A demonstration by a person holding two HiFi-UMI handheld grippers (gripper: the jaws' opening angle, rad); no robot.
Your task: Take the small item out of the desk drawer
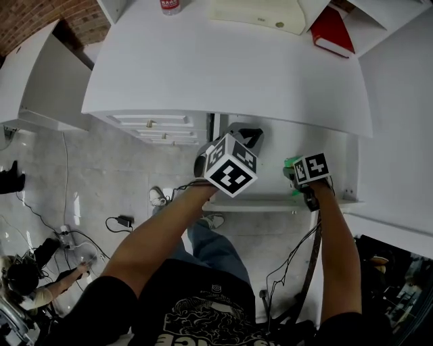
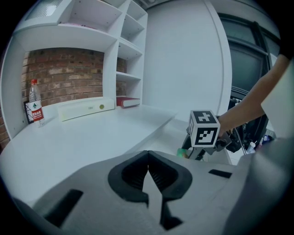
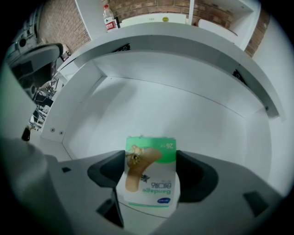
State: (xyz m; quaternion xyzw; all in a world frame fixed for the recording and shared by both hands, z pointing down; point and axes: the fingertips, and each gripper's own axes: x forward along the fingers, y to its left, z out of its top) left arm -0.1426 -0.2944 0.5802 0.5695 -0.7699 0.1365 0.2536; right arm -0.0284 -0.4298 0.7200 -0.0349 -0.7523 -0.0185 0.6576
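Observation:
A small white-and-green bandage box (image 3: 151,183) stands between the two dark pads of my right gripper (image 3: 150,170), and both pads press on its sides. That gripper points straight down into the open white desk drawer (image 3: 151,105), whose floor around the box is bare. In the head view the right gripper (image 1: 299,177) hangs over the drawer (image 1: 257,203), with a green edge of the box (image 1: 292,164) showing beside it. My left gripper (image 2: 148,167) is shut with nothing in it and hovers to the left (image 1: 249,134), by the desk's front edge.
On the white desk top (image 1: 230,61) are a water bottle (image 1: 170,5), a cream box (image 1: 257,13) and a red book (image 1: 331,32). A white cabinet with shut drawers (image 1: 152,125) stands on the left. Cables (image 1: 122,221) lie on the grey floor.

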